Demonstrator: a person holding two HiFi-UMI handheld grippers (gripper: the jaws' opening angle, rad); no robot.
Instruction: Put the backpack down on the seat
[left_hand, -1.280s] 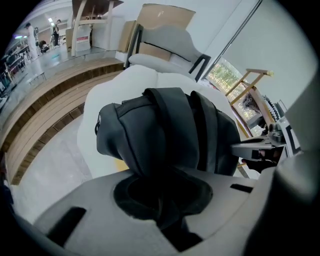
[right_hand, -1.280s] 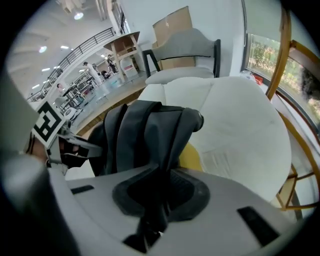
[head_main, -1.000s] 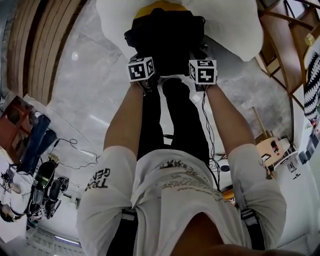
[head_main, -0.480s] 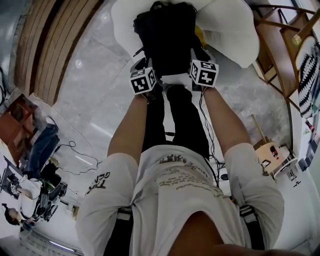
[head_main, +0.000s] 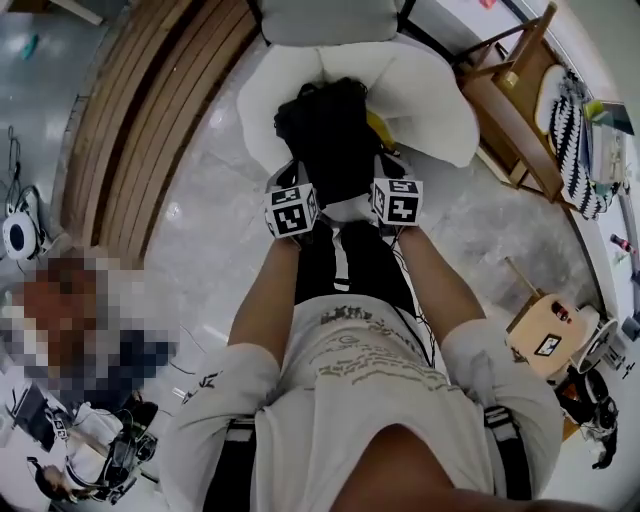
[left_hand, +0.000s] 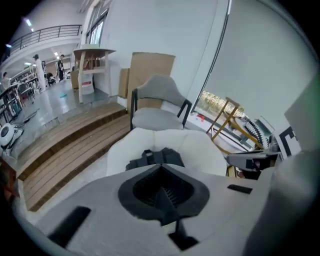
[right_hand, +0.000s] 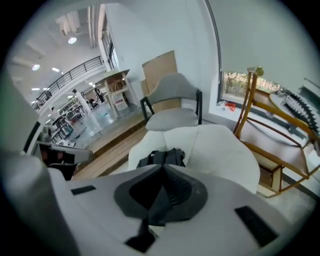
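Looks like a large open-plan office or lab hall: polished stone floor (head_main: 200, 190), broad wooden steps (left_hand: 65, 145), railed upper gallery (left_hand: 50, 32), distant desks (right_hand: 65, 120) with people (left_hand: 36, 70), ceiling lights (right_hand: 72, 40).

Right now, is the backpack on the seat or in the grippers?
On the seat. The backpack rests on it; the left gripper and right gripper are shut, empty.

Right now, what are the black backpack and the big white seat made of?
The backpack looks like matte black fabric, probably nylon: it slumps softly and has straps. The white seat seems padded cloth, puffy with seams and no shine; I cannot tell for sure.
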